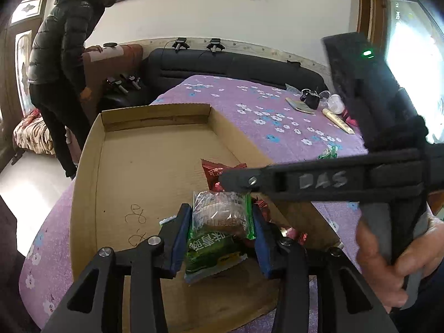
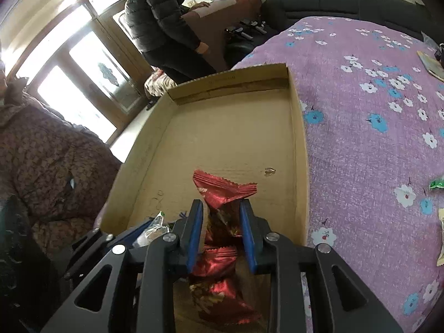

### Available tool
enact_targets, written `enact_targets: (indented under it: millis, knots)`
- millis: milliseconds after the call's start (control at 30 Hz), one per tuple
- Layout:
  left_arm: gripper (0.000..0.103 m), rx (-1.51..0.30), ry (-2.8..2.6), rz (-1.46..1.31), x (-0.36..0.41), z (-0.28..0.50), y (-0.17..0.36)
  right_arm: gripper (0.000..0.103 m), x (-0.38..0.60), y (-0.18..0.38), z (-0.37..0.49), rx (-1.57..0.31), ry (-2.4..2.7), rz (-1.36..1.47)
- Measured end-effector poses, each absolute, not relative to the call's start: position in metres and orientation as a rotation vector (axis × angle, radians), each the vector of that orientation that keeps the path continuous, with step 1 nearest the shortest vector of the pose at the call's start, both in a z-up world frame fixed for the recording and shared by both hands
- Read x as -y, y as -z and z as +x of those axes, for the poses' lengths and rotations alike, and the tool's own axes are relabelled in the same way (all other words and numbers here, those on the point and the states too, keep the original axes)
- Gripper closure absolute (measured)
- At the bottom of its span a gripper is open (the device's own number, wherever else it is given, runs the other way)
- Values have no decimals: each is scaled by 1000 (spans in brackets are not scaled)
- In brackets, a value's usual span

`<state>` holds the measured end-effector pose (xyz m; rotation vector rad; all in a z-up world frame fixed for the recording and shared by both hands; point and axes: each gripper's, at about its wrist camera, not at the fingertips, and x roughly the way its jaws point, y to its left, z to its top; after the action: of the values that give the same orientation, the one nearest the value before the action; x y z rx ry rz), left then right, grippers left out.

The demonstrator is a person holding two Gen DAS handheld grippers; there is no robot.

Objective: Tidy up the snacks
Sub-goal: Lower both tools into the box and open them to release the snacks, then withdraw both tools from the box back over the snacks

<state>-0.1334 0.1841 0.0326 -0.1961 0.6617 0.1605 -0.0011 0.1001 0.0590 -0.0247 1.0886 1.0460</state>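
A shallow cardboard box [image 1: 91, 166] lies on the purple flowered bed cover; it also shows in the right wrist view [image 2: 301, 144]. My left gripper [image 1: 220, 222] is shut on a green and clear snack packet [image 1: 219, 230] over the box's near end. My right gripper [image 2: 220, 216] is shut on a red snack packet [image 2: 222, 191], also over the box's near end. More red packets [image 2: 219, 294] lie in the box below it. The right gripper's body [image 1: 333, 180] crosses the left wrist view, with the red packet [image 1: 213, 172] at its tip.
A green packet [image 2: 437, 183] and a pale packet [image 2: 441, 238] lie on the bed cover [image 2: 360, 138] right of the box. Small items [image 1: 313, 102] sit at the bed's far side. A person in a black jacket [image 1: 61, 63] stands beyond the box, by a sofa [image 1: 222, 66].
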Motion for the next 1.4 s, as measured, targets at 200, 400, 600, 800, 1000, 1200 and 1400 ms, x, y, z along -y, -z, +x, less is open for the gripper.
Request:
enact_targets:
  millis: [200,400,600,800,1000,1200,1400]
  knots:
    - [54,-659,-162,-201,-185,-132,-32,45,-82,-82,-5,-1009,-1056,15]
    - [50,-644,-150,-196,-185,-135,-33,34,-64,-111,-13,-883,-1000,-13]
    - [48,-633,-156,-184,-183,-135,-34,0,-35,-151,-34,-636,-880,-63]
    - [45,-630,-166,-183,-182,-137,-35,0,17,-147,-12,-643,-785,116]
    - [41,-630,-180,-163,-179,-136,-36,0,56,-133,13,-711,-734,183]
    - [41,-650,-179,-194,-179,-134,-36,0,96,-126,23,-745,-720,168]
    - [41,-645,-173,-161,-160,-128,-51,0,124,-117,23,-749,-712,96]
